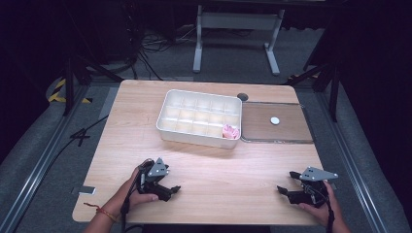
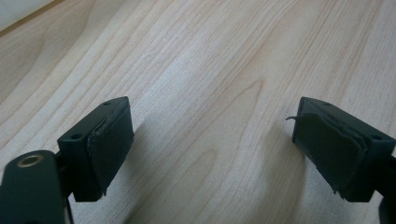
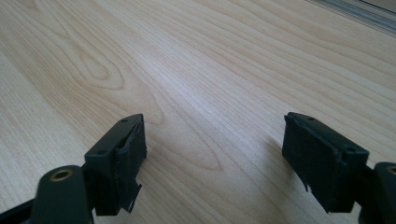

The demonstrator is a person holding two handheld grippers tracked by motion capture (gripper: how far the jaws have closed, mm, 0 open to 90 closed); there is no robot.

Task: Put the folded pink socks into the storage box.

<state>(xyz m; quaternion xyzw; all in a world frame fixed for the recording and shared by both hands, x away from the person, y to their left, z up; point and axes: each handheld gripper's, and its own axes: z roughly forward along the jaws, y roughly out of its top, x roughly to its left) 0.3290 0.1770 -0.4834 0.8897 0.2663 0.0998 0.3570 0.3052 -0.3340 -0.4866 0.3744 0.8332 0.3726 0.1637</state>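
While both hands are resting near the front edge of the desk (image 1: 204,160), the left gripper (image 1: 171,190) is sitting toward the front left corner with its jaws spread wide and nothing between them. Its pads (image 2: 109,144) are hovering just above bare wood grain. Toward the front right corner, the right gripper (image 1: 286,183) is likewise holding its jaws wide apart around nothing, and its pads (image 3: 128,158) are showing frayed edges. Well apart from both, a white divided tray (image 1: 167,127) is lying near the back edge, with a pink thing (image 1: 230,131) sitting in its front right compartment. Beside the tray, a small white disc (image 1: 275,120) is lying on a darker inset panel (image 1: 291,131) near the right edge.
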